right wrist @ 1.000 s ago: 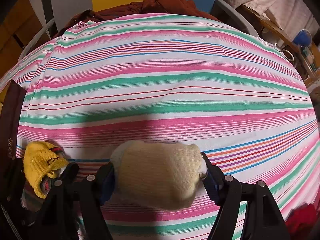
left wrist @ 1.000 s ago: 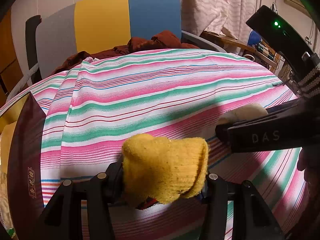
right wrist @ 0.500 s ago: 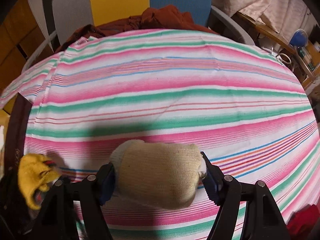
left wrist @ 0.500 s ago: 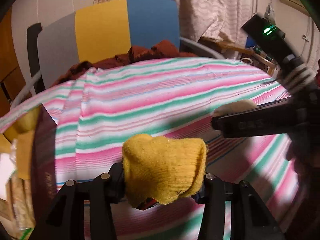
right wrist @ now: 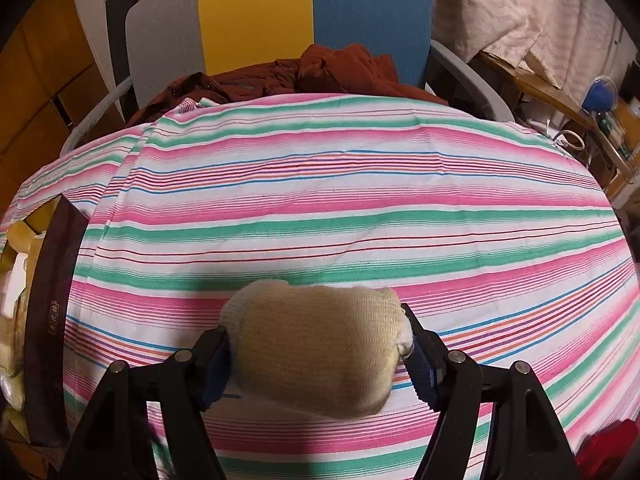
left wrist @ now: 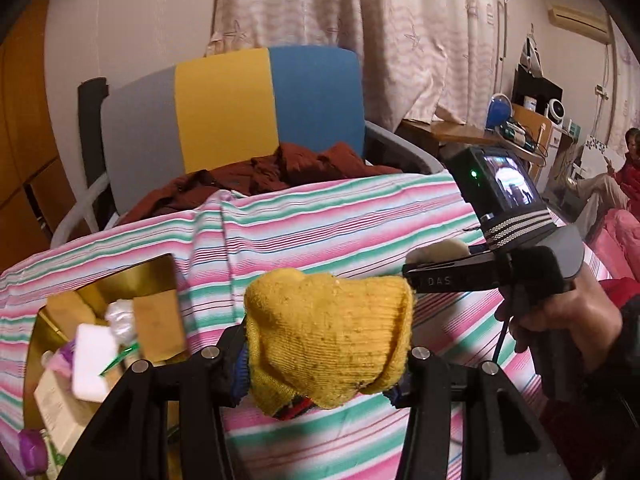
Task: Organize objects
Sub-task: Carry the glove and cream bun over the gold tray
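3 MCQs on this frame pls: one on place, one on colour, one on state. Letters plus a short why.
1. Where is the open box in the left wrist view?
A. left of the yellow bundle
B. on the chair
C. in the right tongs

2. What colour is the bundle in the right tongs?
A. blue
B. cream
C. maroon

3. What state are the left tongs in?
A. open and empty
B. shut on the yellow bundle
C. out of view

Key: 1 A, the box sits at the cloth's left edge, beside the yellow bundle. 2 B, the cream bundle fills the jaws. 3 B, both fingers press the yellow bundle's sides.
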A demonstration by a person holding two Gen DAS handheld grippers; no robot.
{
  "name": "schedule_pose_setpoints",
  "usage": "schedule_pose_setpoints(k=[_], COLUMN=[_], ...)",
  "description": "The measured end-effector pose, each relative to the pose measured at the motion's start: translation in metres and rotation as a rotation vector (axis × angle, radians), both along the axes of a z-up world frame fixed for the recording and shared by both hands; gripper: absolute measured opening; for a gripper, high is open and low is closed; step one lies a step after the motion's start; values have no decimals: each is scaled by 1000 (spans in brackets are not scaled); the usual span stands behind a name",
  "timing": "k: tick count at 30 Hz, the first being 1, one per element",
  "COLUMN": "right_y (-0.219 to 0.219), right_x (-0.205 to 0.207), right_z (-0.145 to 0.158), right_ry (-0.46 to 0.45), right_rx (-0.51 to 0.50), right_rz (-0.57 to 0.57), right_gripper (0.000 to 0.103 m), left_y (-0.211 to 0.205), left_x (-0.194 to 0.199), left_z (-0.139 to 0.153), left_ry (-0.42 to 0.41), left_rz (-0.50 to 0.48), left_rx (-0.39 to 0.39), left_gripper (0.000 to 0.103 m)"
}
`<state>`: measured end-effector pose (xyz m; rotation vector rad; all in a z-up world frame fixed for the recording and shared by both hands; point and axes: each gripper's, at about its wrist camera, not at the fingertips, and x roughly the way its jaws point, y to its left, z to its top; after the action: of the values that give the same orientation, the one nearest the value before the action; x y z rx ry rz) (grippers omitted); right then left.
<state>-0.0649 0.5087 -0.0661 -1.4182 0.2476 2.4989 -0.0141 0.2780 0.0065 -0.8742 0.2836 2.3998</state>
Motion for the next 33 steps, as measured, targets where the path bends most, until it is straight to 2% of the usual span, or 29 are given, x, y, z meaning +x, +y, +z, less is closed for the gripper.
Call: schedule_pose_setpoints(k=[8, 15, 21, 27, 33], right_y=[0, -19, -72, -136, -188], right_x=[5, 9, 15, 23, 25], right_z=[3, 13, 37, 61, 71], right_ry=[4, 17, 57, 145, 190], right_rx=[31, 38, 24, -37, -102], right_rz=[-32, -4, 80, 187, 277], right_gripper=[73, 73, 73, 73, 73], left_y=[-50, -92, -123, -153, -178], left_x=[0, -5, -8, -12, -11], left_z=[14, 18, 16, 12, 6], left_ry=[18, 25, 16, 3, -3], left_rz=[77, 136, 182, 230, 278], left_rx=[19, 29, 54, 73, 78], left_gripper=[50, 50, 50, 50, 50])
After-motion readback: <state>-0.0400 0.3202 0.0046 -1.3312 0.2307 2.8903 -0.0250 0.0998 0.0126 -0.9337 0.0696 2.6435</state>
